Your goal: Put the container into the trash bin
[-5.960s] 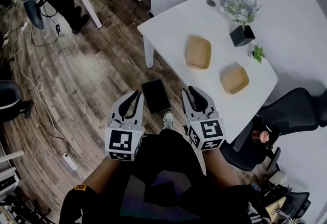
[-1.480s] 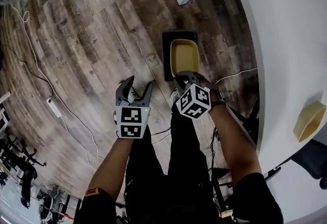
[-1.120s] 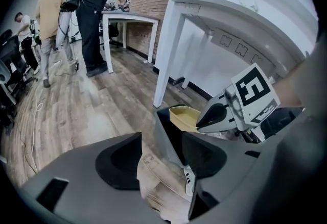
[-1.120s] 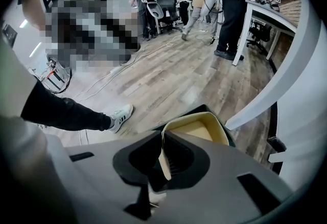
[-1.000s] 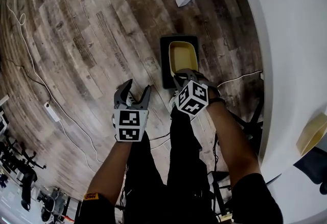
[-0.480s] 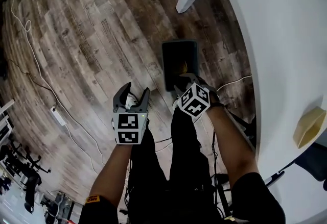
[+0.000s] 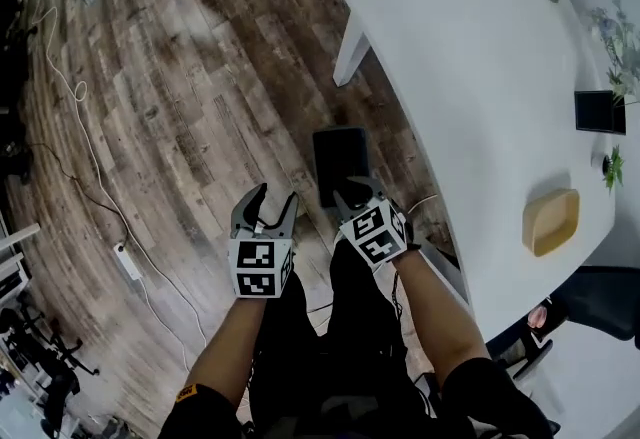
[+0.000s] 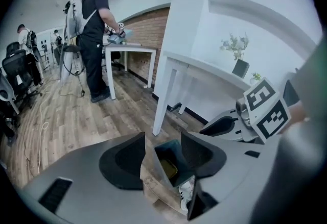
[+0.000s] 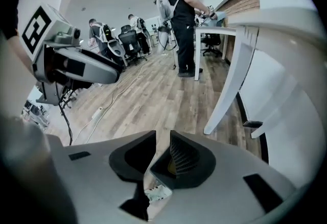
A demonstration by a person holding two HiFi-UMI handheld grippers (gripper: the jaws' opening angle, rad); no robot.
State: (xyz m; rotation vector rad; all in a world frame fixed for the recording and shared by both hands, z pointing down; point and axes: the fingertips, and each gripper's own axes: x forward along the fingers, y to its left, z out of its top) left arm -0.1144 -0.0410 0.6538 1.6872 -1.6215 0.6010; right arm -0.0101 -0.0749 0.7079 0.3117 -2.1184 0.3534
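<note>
The dark trash bin stands on the wood floor beside the white table's leg. In the left gripper view a tan container lies inside the bin. My right gripper hovers above the bin's near edge. Its jaws are closing, with a narrow gap and nothing between them. My left gripper hangs to the left of the bin, open and empty, and the bin shows through its gap.
The white table fills the right side, bearing a second tan container and a black plant pot. Cables and a power strip lie on the floor at left. A person stands at a far desk.
The tan container that my right gripper held over the bin has dropped inside. Both grippers have lifted away from the bin, and the head view has swung toward the table.
</note>
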